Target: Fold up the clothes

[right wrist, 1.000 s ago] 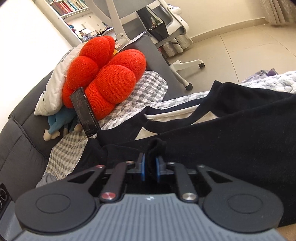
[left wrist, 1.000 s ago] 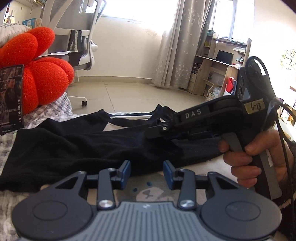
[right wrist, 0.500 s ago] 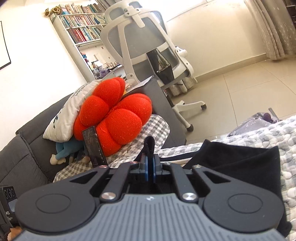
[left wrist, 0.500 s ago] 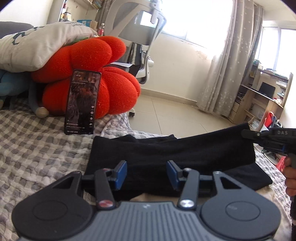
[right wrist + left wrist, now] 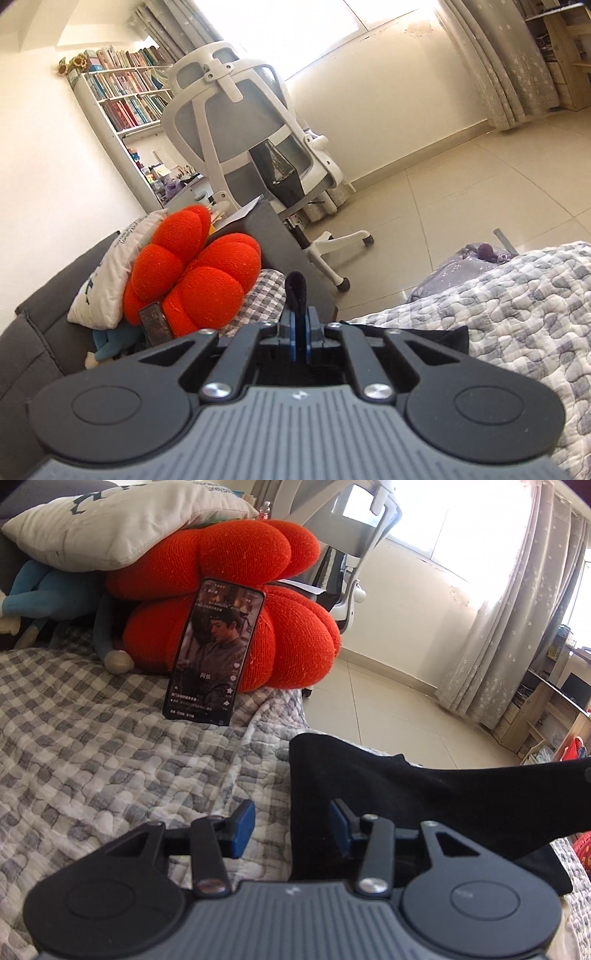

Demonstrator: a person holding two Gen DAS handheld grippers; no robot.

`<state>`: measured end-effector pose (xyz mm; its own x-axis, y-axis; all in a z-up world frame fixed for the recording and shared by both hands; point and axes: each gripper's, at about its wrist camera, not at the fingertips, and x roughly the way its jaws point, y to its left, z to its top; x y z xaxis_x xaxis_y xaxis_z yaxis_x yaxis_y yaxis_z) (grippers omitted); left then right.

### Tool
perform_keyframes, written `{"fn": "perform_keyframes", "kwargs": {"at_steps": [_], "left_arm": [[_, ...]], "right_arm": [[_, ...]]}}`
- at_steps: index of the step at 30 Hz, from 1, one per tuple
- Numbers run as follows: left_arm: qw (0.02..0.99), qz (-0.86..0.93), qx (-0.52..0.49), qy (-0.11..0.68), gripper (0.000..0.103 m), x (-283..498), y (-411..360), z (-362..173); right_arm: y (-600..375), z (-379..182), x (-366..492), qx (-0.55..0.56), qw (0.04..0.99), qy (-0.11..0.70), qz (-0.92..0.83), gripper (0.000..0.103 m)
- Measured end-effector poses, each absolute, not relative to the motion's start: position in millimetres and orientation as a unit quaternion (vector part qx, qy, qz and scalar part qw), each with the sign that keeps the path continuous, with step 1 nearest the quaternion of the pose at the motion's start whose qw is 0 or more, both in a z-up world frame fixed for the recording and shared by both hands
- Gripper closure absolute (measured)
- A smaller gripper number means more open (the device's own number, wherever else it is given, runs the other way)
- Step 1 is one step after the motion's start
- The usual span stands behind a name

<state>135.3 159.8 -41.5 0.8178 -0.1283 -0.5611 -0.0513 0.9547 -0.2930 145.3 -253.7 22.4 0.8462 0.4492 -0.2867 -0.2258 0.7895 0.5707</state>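
A black garment (image 5: 443, 805) lies across the grey quilted blanket (image 5: 110, 775), one side lifted and stretched toward the right. My left gripper (image 5: 291, 829) hangs over the garment's left edge. Its jaws are closing, with the cloth's edge between the blue pads (image 5: 242, 825) but not pressed by them. My right gripper (image 5: 300, 332) is shut on the black garment (image 5: 443, 338). A loop of the cloth sticks up above its pinched pads. The rest of the garment hangs below, mostly hidden behind the gripper body.
A red pumpkin-shaped cushion (image 5: 258, 590) sits at the back of the sofa with a lit phone (image 5: 214, 653) leaning on it and a white pillow (image 5: 110, 524) on top. A white office chair (image 5: 251, 140) stands on the tiled floor (image 5: 480, 177) beyond the blanket's edge (image 5: 517, 314).
The right gripper has risen with the black cloth pinched in it, lifting that side. The left gripper has swung left along the garment to its left edge.
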Motion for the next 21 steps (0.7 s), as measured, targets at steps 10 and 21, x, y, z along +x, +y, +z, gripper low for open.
{"fn": "perform_keyframes", "kwargs": {"at_steps": [10,21], "left_arm": [[0.936,-0.183,-0.061,0.294,0.064,101.9,124.5,-31.5],[0.923,-0.203,-0.012,0.327,0.064,116.2,86.9,-52.9]], "right_arm": [[-247.8,21.0,149.9,0.278,0.918,0.213,0.188,0.095],[-238.3,-2.6,165.6,0.158,0.938,0.294,0.094,0.09]]}}
